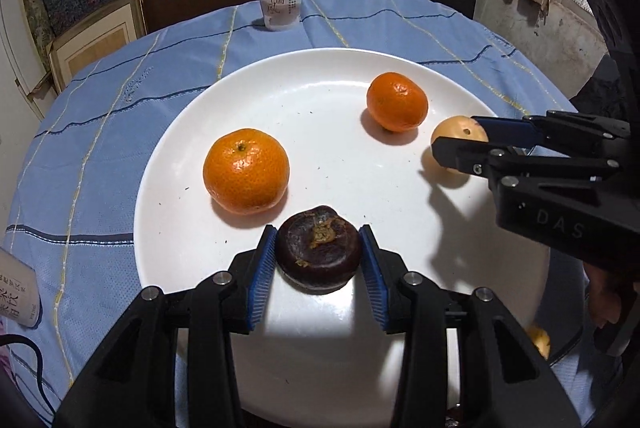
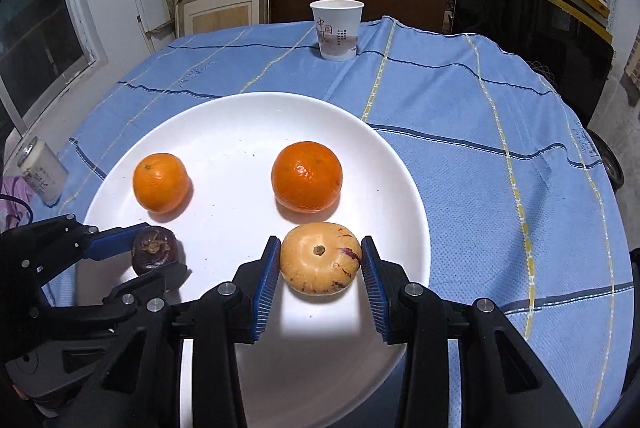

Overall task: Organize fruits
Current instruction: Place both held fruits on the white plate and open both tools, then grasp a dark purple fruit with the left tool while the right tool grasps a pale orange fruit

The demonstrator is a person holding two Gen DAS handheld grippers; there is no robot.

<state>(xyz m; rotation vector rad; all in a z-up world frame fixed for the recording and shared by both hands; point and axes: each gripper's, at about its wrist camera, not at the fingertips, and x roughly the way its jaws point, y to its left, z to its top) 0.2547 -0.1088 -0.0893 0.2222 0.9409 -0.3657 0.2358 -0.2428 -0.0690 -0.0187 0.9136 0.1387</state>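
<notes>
The mangosteen (image 1: 318,250) and yellow pepino melon (image 2: 320,263) sit clamped in the left hand-held gripper (image 1: 319,260) and right hand-held gripper (image 2: 320,266) over the white plate (image 1: 320,76), apparently to join two mandarins there.

Left gripper (image 1: 319,255) and right gripper (image 2: 320,260): jaws clamped.

Two oranges (image 1: 246,170) (image 1: 397,101) block the plate's (image 1: 240,84) middle; wide bare plate between them. Beyond, open cloth (image 2: 460,132) except a cup (image 2: 337,29).

Two tangerines (image 2: 161,182) (image 2: 307,176), dark mangosteen (image 1: 318,249), yellow fruit (image 2: 319,263) (purple-streaked) — on white plate (image 2: 224,124).
</notes>
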